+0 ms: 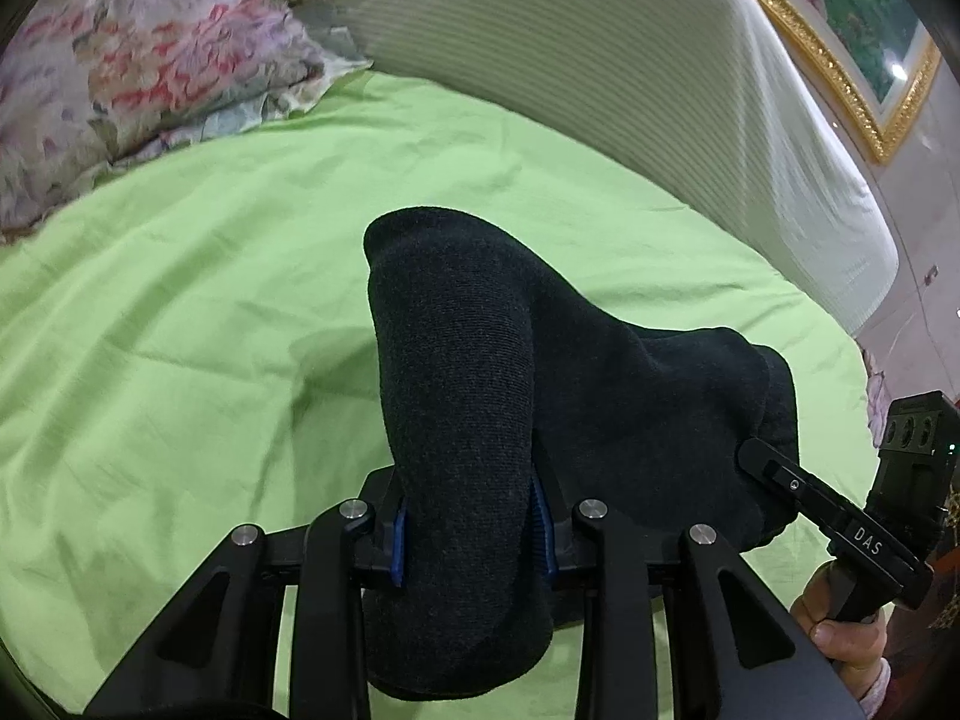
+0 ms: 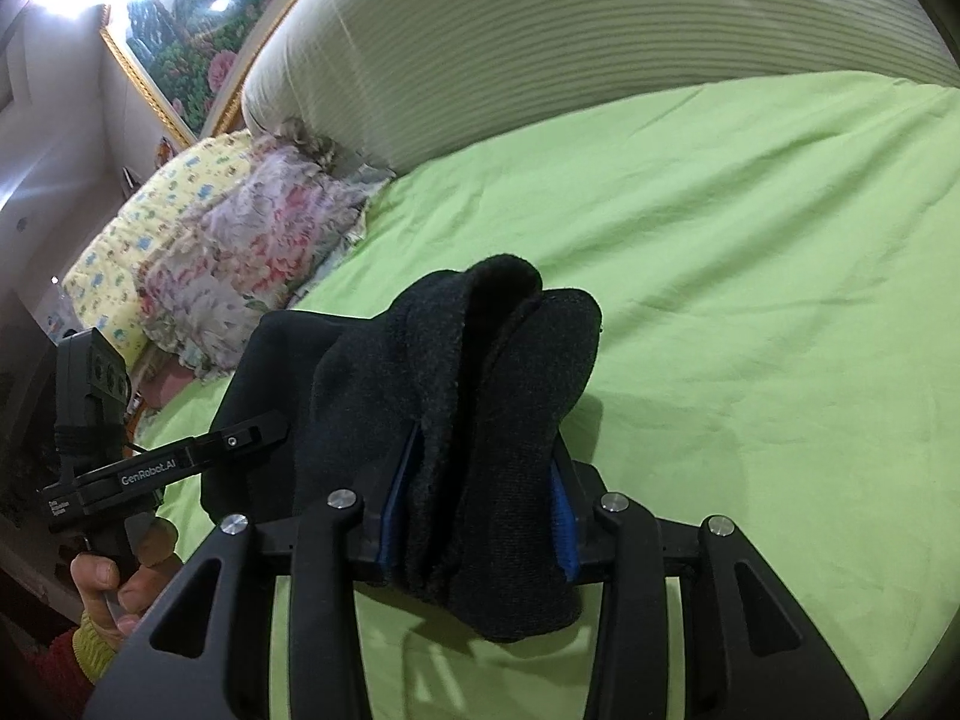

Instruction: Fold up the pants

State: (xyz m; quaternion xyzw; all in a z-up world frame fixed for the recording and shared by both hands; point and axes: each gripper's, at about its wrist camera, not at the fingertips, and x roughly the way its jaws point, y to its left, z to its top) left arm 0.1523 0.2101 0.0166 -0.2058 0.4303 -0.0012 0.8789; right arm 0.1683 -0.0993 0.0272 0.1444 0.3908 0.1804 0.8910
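The dark pants (image 1: 480, 396) hang bunched in the air above the green bed sheet (image 1: 180, 312). My left gripper (image 1: 471, 531) is shut on one thick fold of the pants, blue pads pressed on both sides. My right gripper (image 2: 480, 516) is shut on another fold of the same pants (image 2: 468, 420). The right gripper (image 1: 774, 468) also shows at the right of the left wrist view, clamped on the cloth's far end. The left gripper (image 2: 264, 429) shows at the left of the right wrist view. The two grippers are close together.
A floral pillow (image 1: 138, 60) and a yellow patterned pillow (image 2: 138, 222) lie at the head of the bed. A ribbed white bolster or headboard cushion (image 1: 600, 72) runs along the far side. A gold-framed picture (image 2: 180, 18) hangs on the wall.
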